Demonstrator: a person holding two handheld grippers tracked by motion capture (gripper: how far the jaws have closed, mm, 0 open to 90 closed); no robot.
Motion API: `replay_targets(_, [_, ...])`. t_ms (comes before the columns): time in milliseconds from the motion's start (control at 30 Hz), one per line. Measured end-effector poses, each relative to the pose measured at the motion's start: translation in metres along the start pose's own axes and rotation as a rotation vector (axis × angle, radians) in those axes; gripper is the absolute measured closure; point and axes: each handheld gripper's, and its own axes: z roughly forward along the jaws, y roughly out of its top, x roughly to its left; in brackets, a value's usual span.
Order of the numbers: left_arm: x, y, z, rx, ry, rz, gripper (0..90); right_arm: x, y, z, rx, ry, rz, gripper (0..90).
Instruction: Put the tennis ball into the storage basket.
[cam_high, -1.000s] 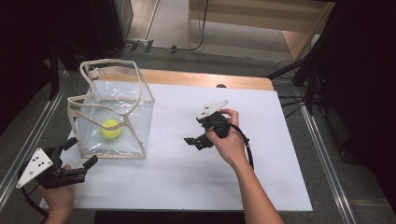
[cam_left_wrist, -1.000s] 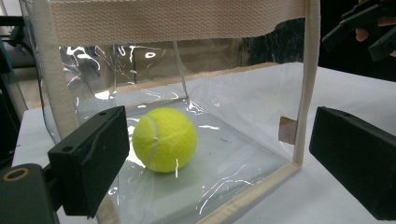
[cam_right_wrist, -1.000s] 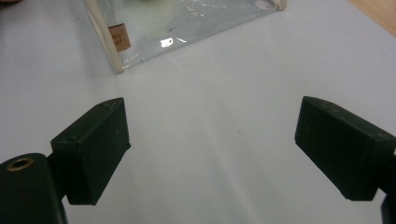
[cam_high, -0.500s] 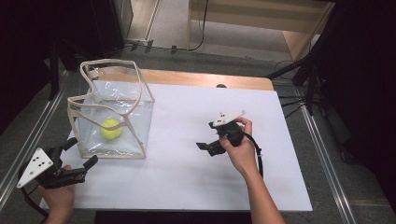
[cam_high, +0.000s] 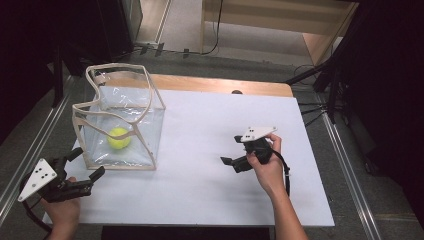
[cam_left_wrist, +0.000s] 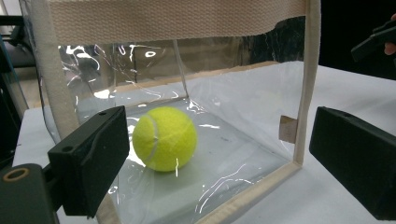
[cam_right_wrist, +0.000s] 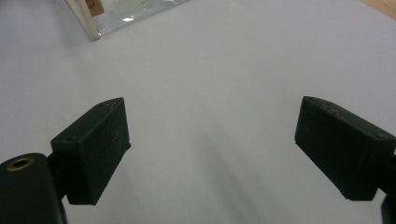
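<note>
Tennis ball (cam_left_wrist: 163, 138) seen inside clear bag (cam_high: 120, 125), counter (cam_high: 210, 180) at 9 o'clock; ball's brand marking unreadable. Left hand-held gripper (cam_high: 86, 162) released, jaws apart before bag. Right hand-held gripper (cam_high: 231, 150) released, nothing grasped.

Left hand-held gripper (cam_high: 85, 164) at the near left corner of the tabletop (cam_high: 200, 165), jaws apart, pointing at the clear bag (cam_high: 120, 125) standing just ahead of it; the ball (cam_high: 119, 138) lies inside on the bag's floor, straight past the jaws. Right hand-held gripper (cam_high: 231, 150) hangs over bare tabletop well to the right of the bag, jaws apart with nothing between, pointing left toward it. From the right hand-held gripper, the bag's near bottom corner (cam_right_wrist: 95, 21) sits far ahead and to the left.
</note>
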Motion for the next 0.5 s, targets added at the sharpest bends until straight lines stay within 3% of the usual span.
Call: replay_targets(500, [0.0,0.0,0.0,0.004,0.001,0.003,5.3,-0.006,-0.035,-0.017,-0.036,-0.034,0.059,9.0])
